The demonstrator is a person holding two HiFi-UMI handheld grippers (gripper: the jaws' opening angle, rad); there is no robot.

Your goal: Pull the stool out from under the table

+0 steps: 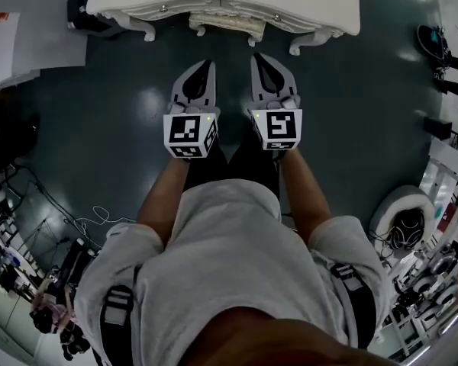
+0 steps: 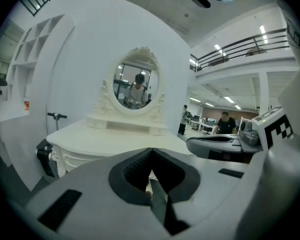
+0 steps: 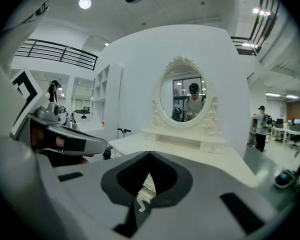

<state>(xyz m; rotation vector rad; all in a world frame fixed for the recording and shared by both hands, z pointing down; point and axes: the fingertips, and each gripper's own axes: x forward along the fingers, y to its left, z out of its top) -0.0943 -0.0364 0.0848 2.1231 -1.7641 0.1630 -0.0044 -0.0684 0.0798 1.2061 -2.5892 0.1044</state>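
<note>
We hold the left gripper [image 1: 207, 67] and the right gripper [image 1: 260, 59] side by side in front of us. Both point at the white table [image 1: 122, 2], and both have their jaws pressed together on nothing. We take this as the approach: the tips aim at the middle of the table because that is where the stool [image 1: 223, 23] is, and bare floor [image 1: 351, 113] lies between them and it. The jaws would have to open before they could grip anything.

The stool is tucked under the table. From the head view we see only its carved front edge and two curled feet between the table's legs. Its seat is hidden by the tabletop, and the table's far side is cut off by the frame.

Each gripper view looks level over the tabletop to the oval mirror [image 2: 135, 86], and the gripper bodies block everything lower. A sliver of carved white shows through the notch behind the jaws; we cannot tell whether it is stool or table.
</note>
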